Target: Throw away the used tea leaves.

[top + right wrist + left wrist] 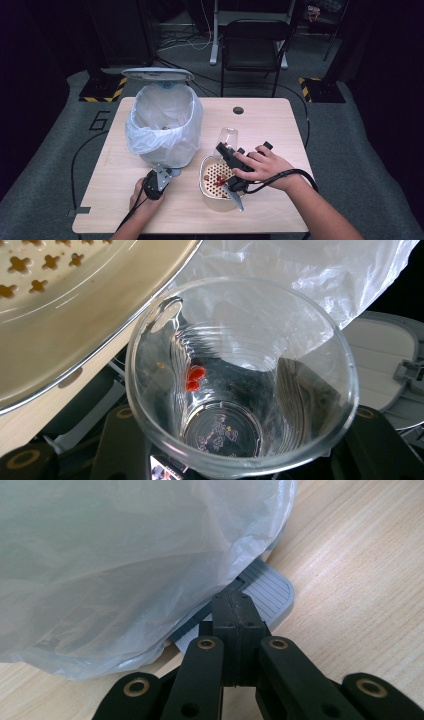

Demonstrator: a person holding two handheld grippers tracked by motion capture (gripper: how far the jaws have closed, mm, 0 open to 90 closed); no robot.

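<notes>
Right gripper view shows the clear plastic cup [242,375] clasped in the right hand-held gripper [240,460], mouth toward the camera, with two small red bits [194,378] clinging to its inner wall. In the high view the cup [228,137] is held tilted just beyond the perforated strainer bowl [212,186], to the right of the lined pedal bin [162,125] on the worktop [270,125]. Bin lid [157,74] stands raised. At the bin's near foot, the left hand-held gripper [236,614] is clenched with nothing between its jaws, tips resting on the grey pedal [272,591] under the bag's overhang [125,565].
</notes>
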